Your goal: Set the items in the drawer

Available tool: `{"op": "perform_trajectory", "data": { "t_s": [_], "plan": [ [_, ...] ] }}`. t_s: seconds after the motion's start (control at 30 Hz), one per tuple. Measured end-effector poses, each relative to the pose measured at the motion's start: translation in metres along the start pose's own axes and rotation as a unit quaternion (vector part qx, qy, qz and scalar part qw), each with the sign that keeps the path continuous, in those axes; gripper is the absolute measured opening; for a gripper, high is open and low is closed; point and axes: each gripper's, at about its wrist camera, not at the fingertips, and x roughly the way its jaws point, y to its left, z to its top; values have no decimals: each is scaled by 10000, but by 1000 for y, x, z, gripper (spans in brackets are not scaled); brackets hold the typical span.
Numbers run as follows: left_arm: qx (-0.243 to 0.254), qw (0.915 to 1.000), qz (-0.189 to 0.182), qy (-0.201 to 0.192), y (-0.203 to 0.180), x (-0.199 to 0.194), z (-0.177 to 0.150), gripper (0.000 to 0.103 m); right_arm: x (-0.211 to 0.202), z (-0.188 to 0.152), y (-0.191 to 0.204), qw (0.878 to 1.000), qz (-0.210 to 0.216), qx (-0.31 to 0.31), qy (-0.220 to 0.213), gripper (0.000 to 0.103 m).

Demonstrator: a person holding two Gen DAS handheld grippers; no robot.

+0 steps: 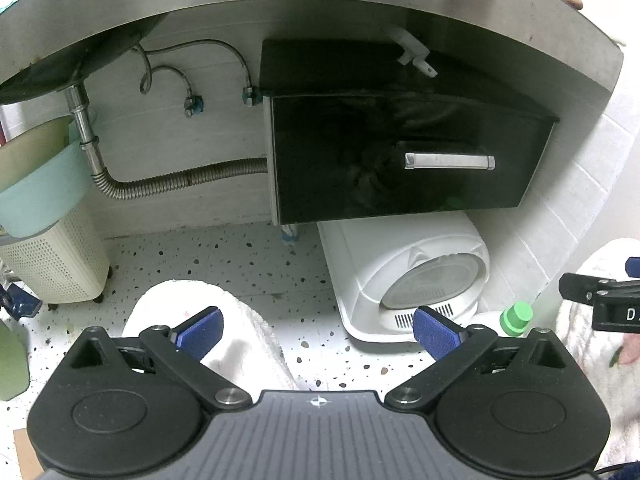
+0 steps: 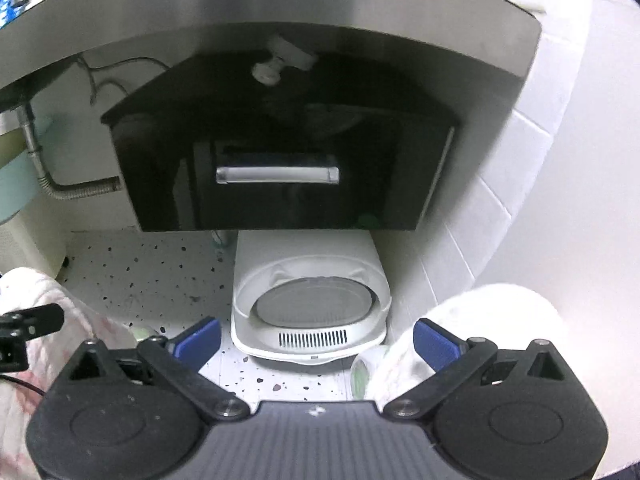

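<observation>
A glossy black drawer point(image 1: 400, 160) point(image 2: 280, 168) hangs shut under the steel counter, with a silver bar handle point(image 1: 450, 161) point(image 2: 277, 175) across its front. My left gripper point(image 1: 316, 332) is open and empty, low and well short of the drawer. My right gripper point(image 2: 316, 338) is open too, holding nothing, facing the handle from a distance. The right gripper's black body point(image 1: 600, 300) shows at the right edge of the left wrist view. A bottle with a green cap point(image 1: 518, 318) stands on the floor at the right.
A white domed appliance point(image 1: 404, 276) point(image 2: 312, 300) sits on the speckled floor under the drawer. A drain pipe and corrugated hose point(image 1: 160, 184) run at the left, beside a cream perforated basket point(image 1: 52, 268). White fluffy fabric point(image 1: 224, 332) point(image 2: 480, 320) lies near each gripper.
</observation>
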Motion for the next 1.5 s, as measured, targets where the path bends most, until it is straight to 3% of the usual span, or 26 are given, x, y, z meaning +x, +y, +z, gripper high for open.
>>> {"op": "perform_trajectory", "data": {
  "t_s": [0.2,0.53,0.67,0.87,1.07,1.2,1.37,1.5],
  "plan": [
    [115,9999,96,-8,-4,-1,-1,102,0,-3,0,9998,112,39,156,103],
    [156,9994,290,-70,-5,-5,0,102,0,-3,5,10000,38,-75,-46,103],
    [33,9994,347,86,0,-7,5,102,-5,-2,6,9998,-48,-115,-164,103],
    [-32,9996,220,182,-1,-13,10,102,-11,3,3,9999,1,-109,-117,103],
    [-130,9995,28,284,-12,-24,19,102,-10,13,-2,9994,227,149,207,103],
    [-259,9991,-107,324,-17,-36,29,100,-18,20,-3,9994,238,201,130,103],
    [-269,9994,-67,211,-20,-53,42,100,-36,33,-7,9983,478,328,17,103],
    [-194,9993,278,129,-23,-68,52,100,-56,46,-7,9978,555,309,-187,103]
  ]
}}
